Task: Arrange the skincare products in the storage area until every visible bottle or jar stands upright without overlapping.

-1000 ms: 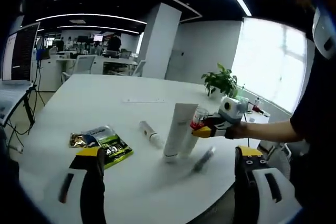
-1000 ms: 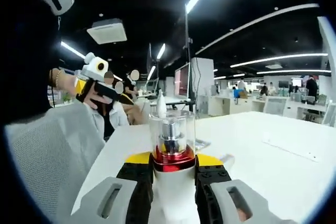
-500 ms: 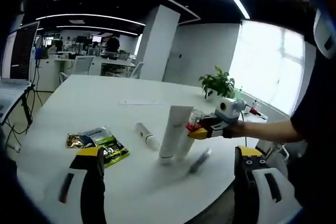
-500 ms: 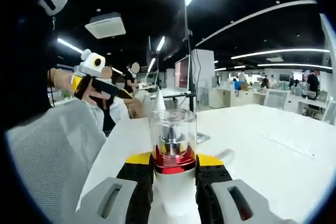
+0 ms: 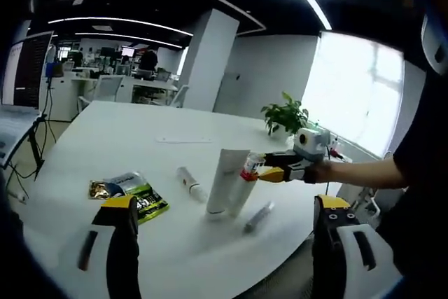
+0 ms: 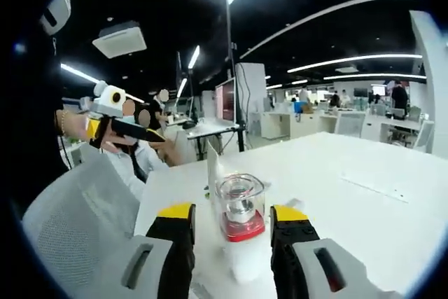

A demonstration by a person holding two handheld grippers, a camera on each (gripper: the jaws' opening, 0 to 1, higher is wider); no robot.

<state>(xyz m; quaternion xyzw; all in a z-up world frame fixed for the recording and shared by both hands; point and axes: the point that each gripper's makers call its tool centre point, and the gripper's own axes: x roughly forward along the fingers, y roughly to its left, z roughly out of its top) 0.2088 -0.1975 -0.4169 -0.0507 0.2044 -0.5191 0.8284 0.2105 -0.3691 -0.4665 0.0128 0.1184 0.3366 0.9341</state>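
white pump bottle (image 6: 241,229) with a red collar stands upright between the right gripper (image 6: 233,220)'s parted jaws, untouched; the left gripper (image 5: 224,211)'s jaws gape wide above the table (image 5: 112,138).

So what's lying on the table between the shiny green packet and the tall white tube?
A small white bottle lies on its side between the green packet and the upright white tube, seen in the left gripper view.

White table (image 5: 105,131) carries tubes (image 5: 222,181), bottle (image 6: 241,223), packets (image 5: 133,194).

Red-collared pump bottle (image 6: 241,232) upright beside standing white tube (image 5: 221,181).
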